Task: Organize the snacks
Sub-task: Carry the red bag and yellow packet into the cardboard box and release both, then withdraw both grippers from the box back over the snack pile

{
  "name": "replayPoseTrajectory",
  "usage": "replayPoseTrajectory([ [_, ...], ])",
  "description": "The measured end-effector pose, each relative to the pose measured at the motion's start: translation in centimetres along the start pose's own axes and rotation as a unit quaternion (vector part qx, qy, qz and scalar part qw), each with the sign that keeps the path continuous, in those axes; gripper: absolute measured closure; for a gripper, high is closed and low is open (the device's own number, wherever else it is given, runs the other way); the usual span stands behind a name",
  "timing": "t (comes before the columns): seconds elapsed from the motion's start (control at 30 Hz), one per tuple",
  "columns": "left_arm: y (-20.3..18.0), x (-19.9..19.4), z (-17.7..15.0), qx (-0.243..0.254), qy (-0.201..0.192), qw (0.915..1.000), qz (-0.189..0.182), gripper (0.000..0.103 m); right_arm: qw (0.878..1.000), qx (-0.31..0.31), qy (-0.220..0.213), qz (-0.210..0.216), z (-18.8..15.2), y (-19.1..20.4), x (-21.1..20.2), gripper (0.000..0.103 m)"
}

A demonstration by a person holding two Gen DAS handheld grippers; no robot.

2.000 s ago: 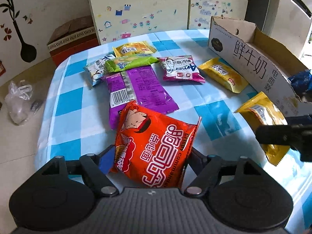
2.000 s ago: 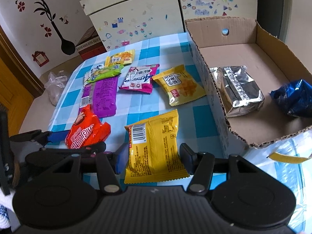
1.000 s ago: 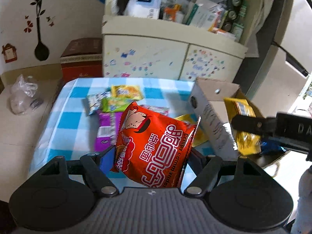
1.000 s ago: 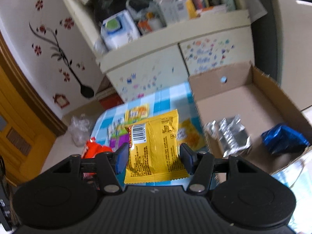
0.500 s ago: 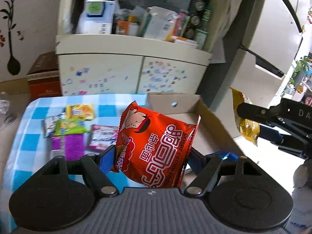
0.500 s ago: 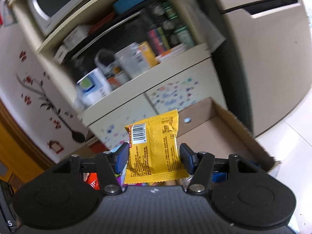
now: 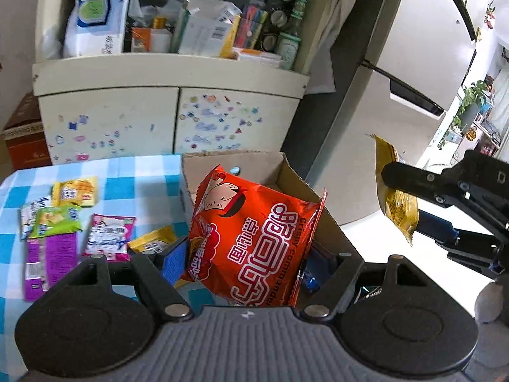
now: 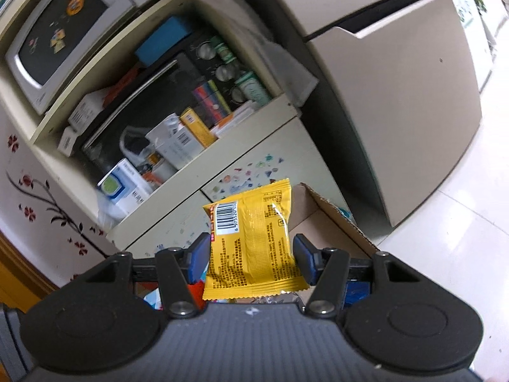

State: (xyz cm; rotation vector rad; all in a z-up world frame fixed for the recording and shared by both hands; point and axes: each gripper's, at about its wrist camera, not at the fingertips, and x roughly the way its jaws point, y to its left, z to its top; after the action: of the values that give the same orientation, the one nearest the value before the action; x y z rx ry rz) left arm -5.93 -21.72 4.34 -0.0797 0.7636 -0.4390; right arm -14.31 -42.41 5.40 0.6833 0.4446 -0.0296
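My left gripper [image 7: 254, 261] is shut on a red snack bag [image 7: 254, 238] and holds it in the air over the open cardboard box [image 7: 292, 175]. My right gripper [image 8: 253, 256] is shut on a yellow snack packet [image 8: 251, 242], raised high and tilted, with the box's far wall [image 8: 321, 219] below it. In the left wrist view the right gripper [image 7: 394, 187] holds the yellow packet [image 7: 397, 210] to the right of the box. Several snack packets [image 7: 108, 238] lie on the blue checked tablecloth [image 7: 143, 178].
A cream cabinet [image 7: 171, 108] with a cluttered shelf stands behind the table. A fridge [image 7: 397, 63] stands to the right. A blue packet [image 7: 310, 281] lies inside the box. A red-brown carton [image 7: 22, 140] sits on the floor at the left.
Both grippers have lifted their packets off the table and moved right, over and beside the cardboard box. The right gripper has tilted upward so that the table has left its view.
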Motion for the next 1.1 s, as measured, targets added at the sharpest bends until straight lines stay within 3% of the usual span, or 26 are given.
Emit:
replayPoseTrajectory([
  [0.4, -1.3, 3.4, 0.3, 0.007, 0.022, 0.9997, 0.013, 0.018, 0.998, 0.053, 0.004, -0.028, 0.4, -1.5, 2.0, 0.043],
  [0.47, -1.4, 3.4, 0.5, 0.007, 0.017, 0.9998, 0.009, 0.013, 0.998, 0.06, 0.008, -0.031, 0.4, -1.6, 2.3, 0.039],
  [0.53, -1.4, 3.1, 0.7, 0.007, 0.012, 0.9998, 0.011, 0.003, 0.997, 0.07, 0.008, -0.033, 0.4, -1.8, 2.5, 0.025],
  [0.63, -1.3, 2.7, 1.0, 0.008, 0.003, 0.9999, 0.012, 0.003, 0.997, 0.074, 0.004, -0.029, 0.4, -1.9, 2.3, 0.024],
  [1.1, 4.3, 0.6, 1.8, -0.025, 0.018, 0.9986, 0.044, 0.003, 0.999, 0.041, 0.019, -0.014, -0.1, -0.6, 2.9, 0.023],
])
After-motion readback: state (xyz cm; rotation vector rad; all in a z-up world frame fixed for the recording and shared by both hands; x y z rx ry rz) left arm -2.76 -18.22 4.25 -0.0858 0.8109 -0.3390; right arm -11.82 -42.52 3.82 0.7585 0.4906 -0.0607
